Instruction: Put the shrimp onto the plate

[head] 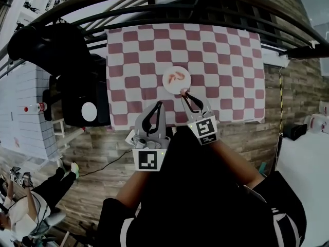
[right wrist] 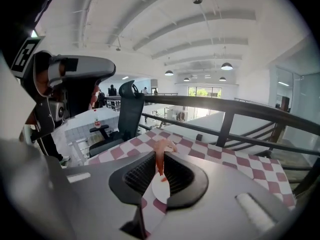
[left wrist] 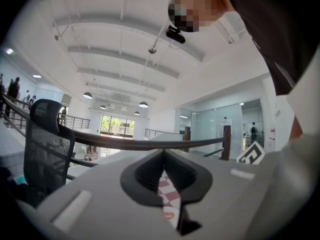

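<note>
A white plate (head: 176,79) lies on the red-and-white checked tablecloth (head: 226,60), with two pink shrimp (head: 177,77) on it. My right gripper (head: 184,93) hangs just over the plate's near edge, shut on another shrimp (head: 183,91). In the right gripper view that shrimp (right wrist: 160,154) sticks up pinched between the jaws of the right gripper (right wrist: 160,160), and the plate (right wrist: 161,193) shows below them. My left gripper (head: 159,105) sits to the left over the cloth's near edge, shut and empty; the left gripper (left wrist: 165,184) view shows only a sliver of cloth.
A black office chair (head: 77,81) stands against the table's left side. Dark railings (head: 154,4) run along the far side. Left of the chair is a white tiled surface with a bottle (head: 35,108). A person (head: 20,205) sits at bottom left on the wooden floor (head: 103,148).
</note>
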`<state>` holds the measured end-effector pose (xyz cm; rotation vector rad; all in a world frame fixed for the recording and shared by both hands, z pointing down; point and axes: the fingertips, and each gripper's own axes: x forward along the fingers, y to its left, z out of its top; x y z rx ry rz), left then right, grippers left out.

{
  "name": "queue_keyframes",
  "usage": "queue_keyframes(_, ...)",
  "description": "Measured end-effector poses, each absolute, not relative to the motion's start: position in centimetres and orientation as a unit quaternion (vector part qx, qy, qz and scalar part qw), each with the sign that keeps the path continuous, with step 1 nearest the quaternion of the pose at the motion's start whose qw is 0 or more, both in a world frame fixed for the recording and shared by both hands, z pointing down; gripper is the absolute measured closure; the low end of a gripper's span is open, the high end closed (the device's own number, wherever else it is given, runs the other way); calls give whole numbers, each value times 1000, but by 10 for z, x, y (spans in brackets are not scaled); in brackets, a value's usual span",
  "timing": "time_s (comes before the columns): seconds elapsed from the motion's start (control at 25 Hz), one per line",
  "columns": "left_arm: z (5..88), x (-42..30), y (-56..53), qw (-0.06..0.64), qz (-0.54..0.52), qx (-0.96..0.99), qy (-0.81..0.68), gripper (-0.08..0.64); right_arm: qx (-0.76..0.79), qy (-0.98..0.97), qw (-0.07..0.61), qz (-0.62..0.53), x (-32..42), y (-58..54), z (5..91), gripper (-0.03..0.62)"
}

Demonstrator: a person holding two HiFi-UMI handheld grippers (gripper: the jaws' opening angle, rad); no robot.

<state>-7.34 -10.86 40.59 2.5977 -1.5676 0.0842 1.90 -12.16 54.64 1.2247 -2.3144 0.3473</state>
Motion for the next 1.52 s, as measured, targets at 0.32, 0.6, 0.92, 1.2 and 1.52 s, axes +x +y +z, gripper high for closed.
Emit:
queue_keyframes(0.32,426,-79,-129,68,44,856,-511,551,449,-830,292,152,19,-141,597,541)
queue_keyframes(0.6,430,-87,-140,94,30,847,-522,551,434,-820,338,155,14,-150,636,541)
queue_keyframes(0.92,436,-93,-141,95,37,850,-516,551,415,-811,367,188,8,-156,677,541)
queue_keyframes(1.2,439,-102,-141,101,32,852,-513,551,410,-795,394,213,11,-161,712,541)
queue_keyframes(1.52,444,-106,-140,104,39,849,-517,551,383,-790,420,230,9,-159,737,541)
